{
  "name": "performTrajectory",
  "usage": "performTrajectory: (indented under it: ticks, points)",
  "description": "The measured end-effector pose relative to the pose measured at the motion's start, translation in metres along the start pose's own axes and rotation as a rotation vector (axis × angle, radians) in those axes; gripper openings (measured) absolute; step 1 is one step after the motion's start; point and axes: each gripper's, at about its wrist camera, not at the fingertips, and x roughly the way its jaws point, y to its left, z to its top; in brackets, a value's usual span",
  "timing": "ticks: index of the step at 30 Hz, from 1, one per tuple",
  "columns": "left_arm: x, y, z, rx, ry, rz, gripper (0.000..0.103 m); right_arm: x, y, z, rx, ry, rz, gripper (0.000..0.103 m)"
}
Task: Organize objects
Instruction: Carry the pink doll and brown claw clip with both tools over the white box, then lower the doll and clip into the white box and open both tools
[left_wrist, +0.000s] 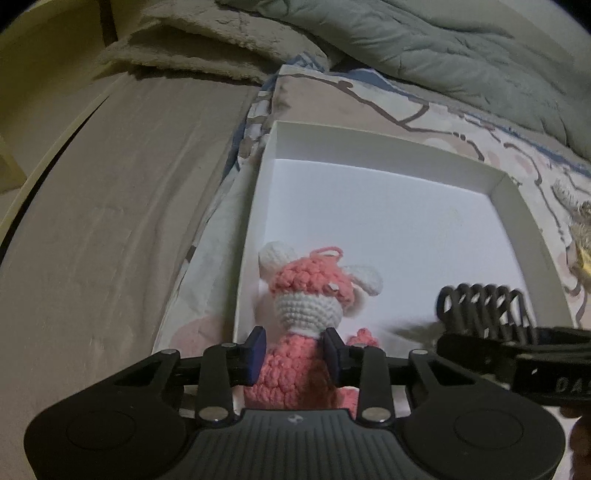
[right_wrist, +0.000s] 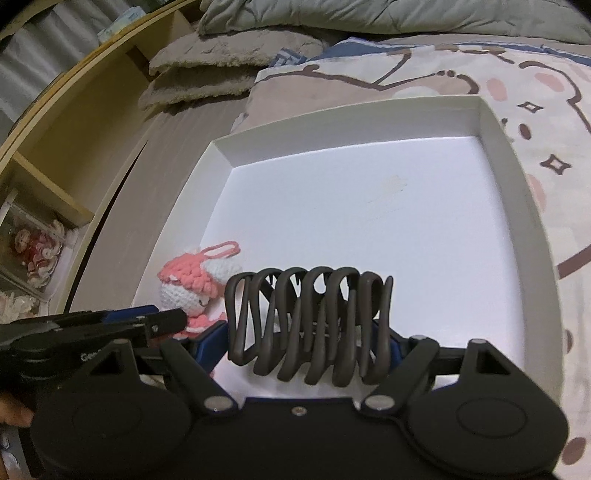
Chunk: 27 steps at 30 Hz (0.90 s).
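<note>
A shallow white box (left_wrist: 258, 192) (right_wrist: 496, 147) lies open on the bed. My left gripper (left_wrist: 295, 350) is shut on a pink and white crochet doll (left_wrist: 310, 291), held upright over the box's near left corner. The doll also shows in the right wrist view (right_wrist: 192, 288), with the left gripper (right_wrist: 162, 323) on it. My right gripper (right_wrist: 308, 343) is shut on a dark wire coil rack (right_wrist: 310, 325), held over the box's near edge. The rack shows at the right of the left wrist view (left_wrist: 484, 306).
A patterned pink and cream blanket (right_wrist: 535, 96) lies under the box. A grey quilt (left_wrist: 443, 44) and a fuzzy beige blanket (left_wrist: 192, 48) are bunched at the back. A wooden shelf unit (right_wrist: 66, 155) stands at the left. A furry object (left_wrist: 580, 229) lies right of the box.
</note>
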Motion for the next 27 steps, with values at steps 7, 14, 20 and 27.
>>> performTrajectory:
  ticks: [7,14,20,27]
  points:
    - [-0.01,0.005,0.0,-0.042,-0.026,0.003,0.039,0.004,0.009,-0.002,0.034,0.033,0.044,0.094]
    - [-0.017,0.002,-0.001,-0.057,-0.034,-0.002,0.041,-0.013,0.006,0.002,0.035,0.01,0.024,0.097]
    - [-0.029,-0.004,-0.003,-0.066,-0.047,-0.011,0.048,-0.024,0.001,0.004,0.028,-0.007,0.026,0.097]
    - [-0.053,-0.013,-0.005,-0.074,-0.095,-0.018,0.073,-0.048,-0.002,0.007,-0.05,-0.049,0.049,0.097]
